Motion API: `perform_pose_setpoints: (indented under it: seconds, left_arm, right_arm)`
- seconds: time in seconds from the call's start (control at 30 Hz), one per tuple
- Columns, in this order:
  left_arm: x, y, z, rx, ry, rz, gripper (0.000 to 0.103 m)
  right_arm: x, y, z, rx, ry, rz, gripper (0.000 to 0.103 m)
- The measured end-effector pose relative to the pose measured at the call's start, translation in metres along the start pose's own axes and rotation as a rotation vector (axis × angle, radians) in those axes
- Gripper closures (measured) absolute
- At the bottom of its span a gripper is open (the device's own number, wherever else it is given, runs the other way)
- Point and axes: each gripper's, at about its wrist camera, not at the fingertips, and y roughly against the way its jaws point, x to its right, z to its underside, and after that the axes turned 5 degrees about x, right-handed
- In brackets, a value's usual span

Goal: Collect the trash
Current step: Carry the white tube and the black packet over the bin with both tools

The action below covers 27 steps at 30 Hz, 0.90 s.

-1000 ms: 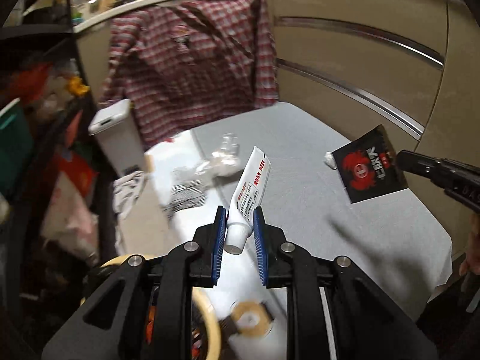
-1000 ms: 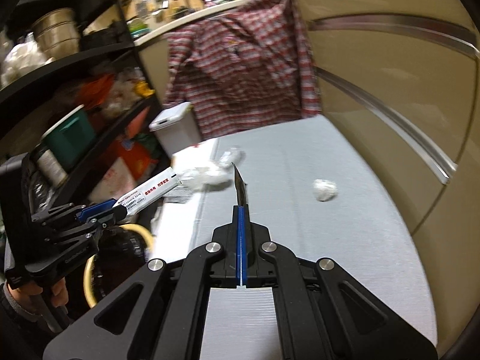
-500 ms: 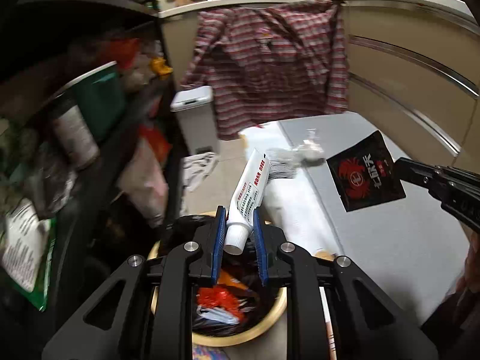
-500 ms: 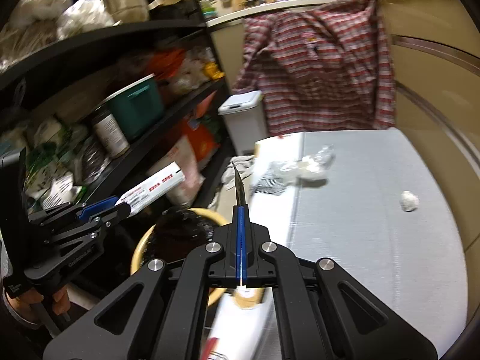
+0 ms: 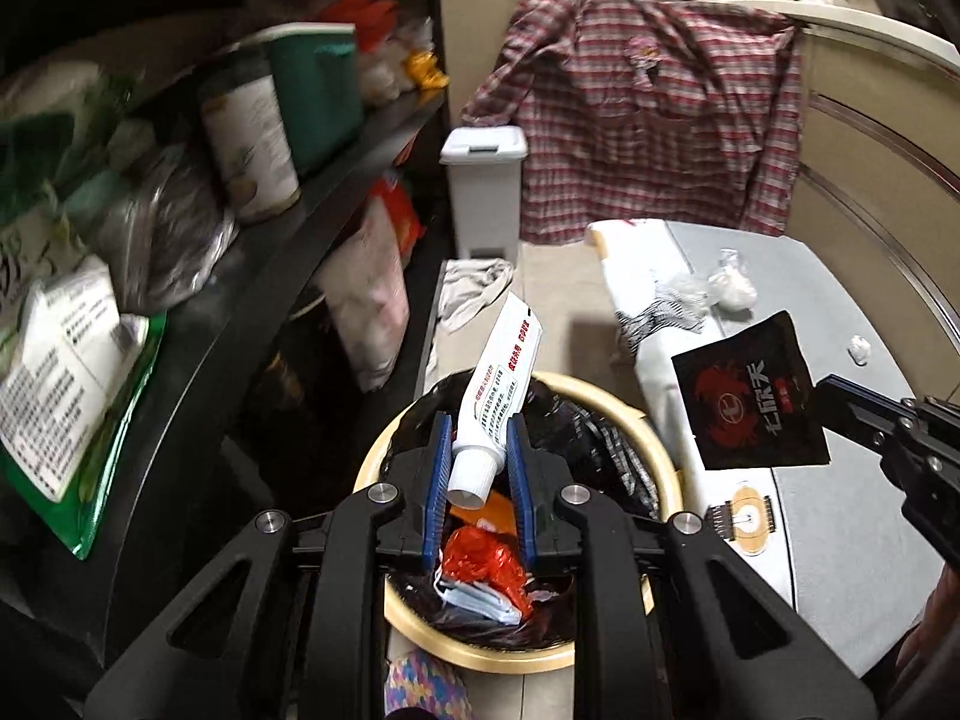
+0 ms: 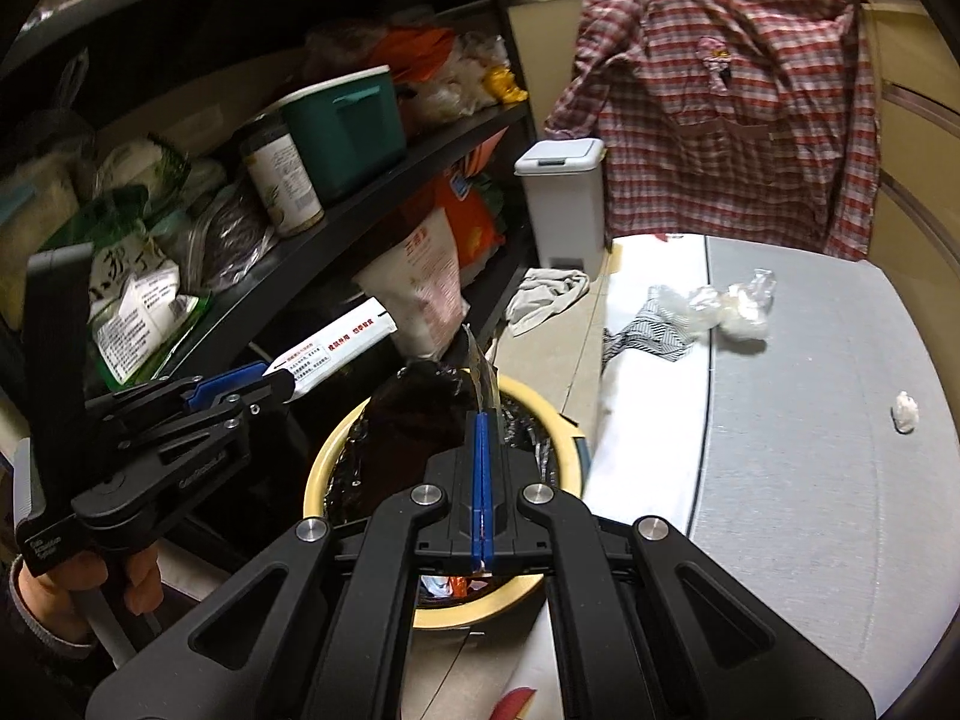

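My left gripper (image 5: 479, 429) is shut on a white toothpaste tube (image 5: 501, 381), cap end towards me, held over a round tan-rimmed bin (image 5: 657, 450) lined with a black bag. My right gripper (image 6: 483, 417) is shut on a black snack wrapper (image 5: 750, 399); edge-on in the right wrist view, the wrapper (image 6: 480, 369) hangs over the bin (image 6: 321, 468). In that view, the left gripper (image 6: 282, 387) with the tube (image 6: 333, 351) is at the left. On the grey table (image 6: 810, 450) lie a crumpled plastic wrap (image 6: 729, 309) and a small paper ball (image 6: 906, 411).
A black shelf (image 6: 360, 192) packed with food bags, a can and a teal box stands left of the bin. A white lidded pedal bin (image 6: 561, 204) and a plaid shirt (image 6: 732, 114) are behind. A rag (image 6: 546, 297) lies on the floor.
Both grippers have swung left from over the table to over the bin, still holding the tube and the wrapper. The shelf has come into view.
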Motion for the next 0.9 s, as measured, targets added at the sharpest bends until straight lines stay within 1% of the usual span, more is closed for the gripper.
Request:
perform_pose_setpoints:
  seconds: [0.2,0.7,0.73,0.77,0.8,0.83,0.87,0.9]
  left_arm:
    - [-0.006,-0.004,0.002,-0.007,0.001,-0.016,0.084]
    - [-0.021,-0.021,0.006,-0.059,0.000,-0.049,0.083]
    - [-0.022,-0.024,0.007,-0.070,0.000,-0.057,0.076]
    - [-0.023,-0.027,0.008,-0.079,0.002,-0.078,0.050]
    - [-0.024,-0.028,0.008,-0.073,0.007,-0.109,0.036]
    - [-0.025,-0.026,0.007,-0.058,0.011,-0.131,0.019]
    - [-0.026,-0.023,0.006,-0.034,0.015,-0.152,0.017]
    - [-0.028,-0.021,0.005,-0.020,0.015,-0.162,0.017]
  right_arm:
    - [-0.017,-0.014,0.001,-0.017,0.013,-0.013,0.103]
    - [-0.034,-0.040,0.003,-0.052,0.025,-0.035,0.102]
    - [-0.035,-0.043,0.003,-0.056,0.022,-0.041,0.098]
    - [-0.036,-0.045,0.003,-0.060,0.021,-0.039,0.098]
    - [-0.037,-0.048,0.004,-0.072,0.022,-0.035,0.089]
    - [-0.037,-0.049,0.006,-0.078,0.021,-0.032,0.065]
    - [-0.037,-0.050,0.007,-0.075,0.016,-0.020,0.054]
    - [-0.037,-0.049,0.008,-0.066,0.015,-0.005,0.048]
